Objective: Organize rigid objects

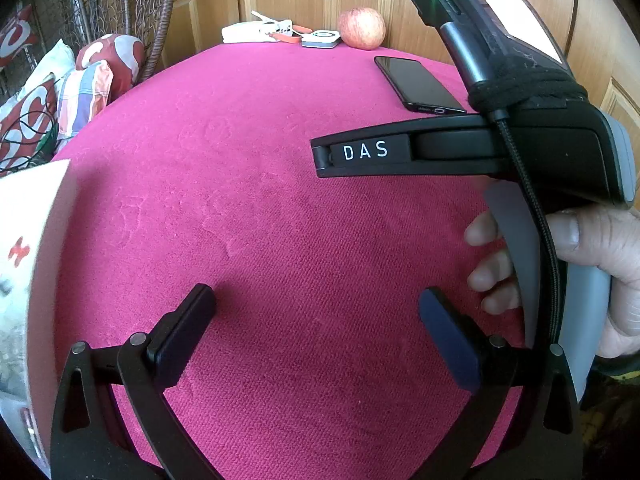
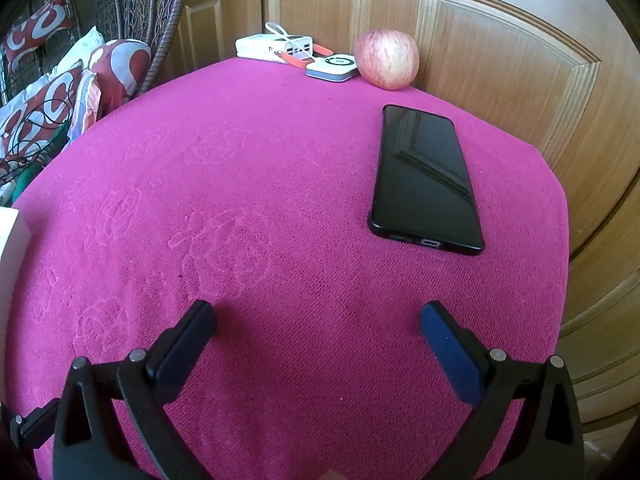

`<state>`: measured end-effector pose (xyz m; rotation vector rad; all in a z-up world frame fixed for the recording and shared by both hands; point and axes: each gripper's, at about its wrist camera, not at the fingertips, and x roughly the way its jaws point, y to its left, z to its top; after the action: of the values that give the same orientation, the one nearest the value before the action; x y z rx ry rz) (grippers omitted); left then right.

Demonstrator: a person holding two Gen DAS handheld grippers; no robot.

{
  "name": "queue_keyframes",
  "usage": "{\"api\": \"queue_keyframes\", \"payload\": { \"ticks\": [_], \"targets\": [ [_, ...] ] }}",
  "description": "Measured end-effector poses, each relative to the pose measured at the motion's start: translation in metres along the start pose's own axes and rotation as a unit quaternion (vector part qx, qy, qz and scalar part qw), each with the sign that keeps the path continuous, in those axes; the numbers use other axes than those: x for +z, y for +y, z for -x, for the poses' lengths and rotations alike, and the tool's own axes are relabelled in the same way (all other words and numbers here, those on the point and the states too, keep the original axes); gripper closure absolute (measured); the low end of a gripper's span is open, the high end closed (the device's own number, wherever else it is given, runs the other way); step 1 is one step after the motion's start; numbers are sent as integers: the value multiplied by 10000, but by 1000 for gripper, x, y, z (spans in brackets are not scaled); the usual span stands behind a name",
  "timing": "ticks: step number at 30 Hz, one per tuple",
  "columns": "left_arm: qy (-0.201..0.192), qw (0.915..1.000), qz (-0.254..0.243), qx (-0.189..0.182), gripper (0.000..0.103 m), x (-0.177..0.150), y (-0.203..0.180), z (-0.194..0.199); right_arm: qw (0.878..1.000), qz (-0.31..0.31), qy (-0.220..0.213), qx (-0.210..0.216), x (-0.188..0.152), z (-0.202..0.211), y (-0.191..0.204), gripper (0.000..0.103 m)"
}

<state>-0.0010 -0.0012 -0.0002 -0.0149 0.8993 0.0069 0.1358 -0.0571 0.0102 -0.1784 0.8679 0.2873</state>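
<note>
A black phone (image 2: 425, 178) lies flat on the pink cloth at the right; it also shows in the left wrist view (image 1: 418, 84). A red apple (image 2: 386, 59) (image 1: 361, 28), a small white round-faced device (image 2: 333, 67) (image 1: 321, 38) and a white power bank with cables (image 2: 274, 47) (image 1: 256, 31) stand at the far edge. A white box (image 1: 24, 264) (image 2: 10, 236) sits at the left edge. My left gripper (image 1: 316, 300) is open and empty over the cloth. My right gripper (image 2: 318, 314) is open and empty, short of the phone; its body (image 1: 460, 152) shows in the left wrist view.
The pink-covered table (image 2: 260, 200) stands against wooden doors (image 2: 500, 60) at the back and right. A wicker chair with patterned cushions (image 2: 52, 92) is at the left. A hand (image 1: 592, 264) holds the right gripper's handle.
</note>
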Motion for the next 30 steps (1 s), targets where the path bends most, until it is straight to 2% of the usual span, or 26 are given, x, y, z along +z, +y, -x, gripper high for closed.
{"api": "queue_keyframes", "payload": {
  "ticks": [30],
  "targets": [
    [-11,10000,6,-23,0,-3,2,-3,10000,3,-5,-7,-1,0,0,0]
  ]
}}
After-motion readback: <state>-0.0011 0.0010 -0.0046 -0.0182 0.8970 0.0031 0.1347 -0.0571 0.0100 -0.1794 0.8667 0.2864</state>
